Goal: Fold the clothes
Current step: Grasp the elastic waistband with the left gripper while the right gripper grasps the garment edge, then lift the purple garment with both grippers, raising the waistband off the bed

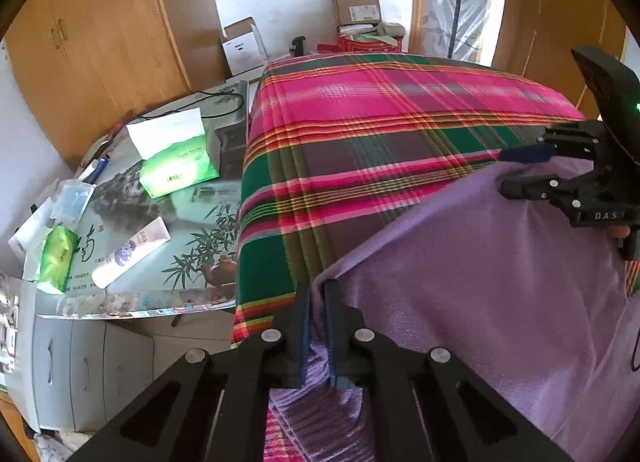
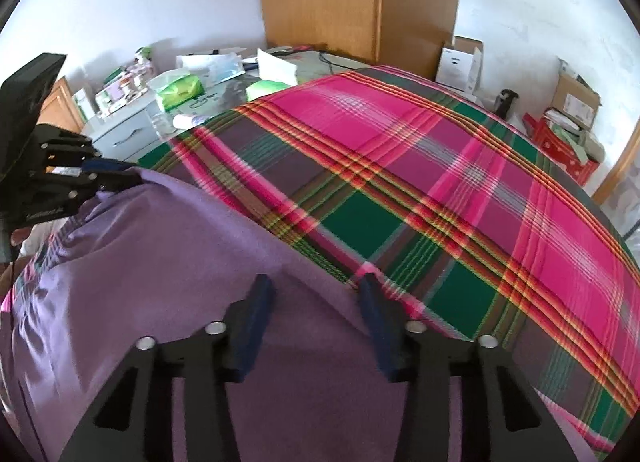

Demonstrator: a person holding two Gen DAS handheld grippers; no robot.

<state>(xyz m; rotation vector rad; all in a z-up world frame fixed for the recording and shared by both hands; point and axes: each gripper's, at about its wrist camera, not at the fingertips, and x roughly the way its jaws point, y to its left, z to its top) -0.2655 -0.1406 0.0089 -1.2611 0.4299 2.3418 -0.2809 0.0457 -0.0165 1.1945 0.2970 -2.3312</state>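
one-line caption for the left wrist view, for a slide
Left gripper pinches the purple garment's edge over a plaid bedspread.

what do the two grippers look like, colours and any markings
Both are matte black two-finger tools with dark blue pads on the inner faces and round silver pivot bolts on the linkage arms. The left gripper shows these in its own view. The right gripper looks the same; from the left view its body carries white "DAS" lettering and a green light.
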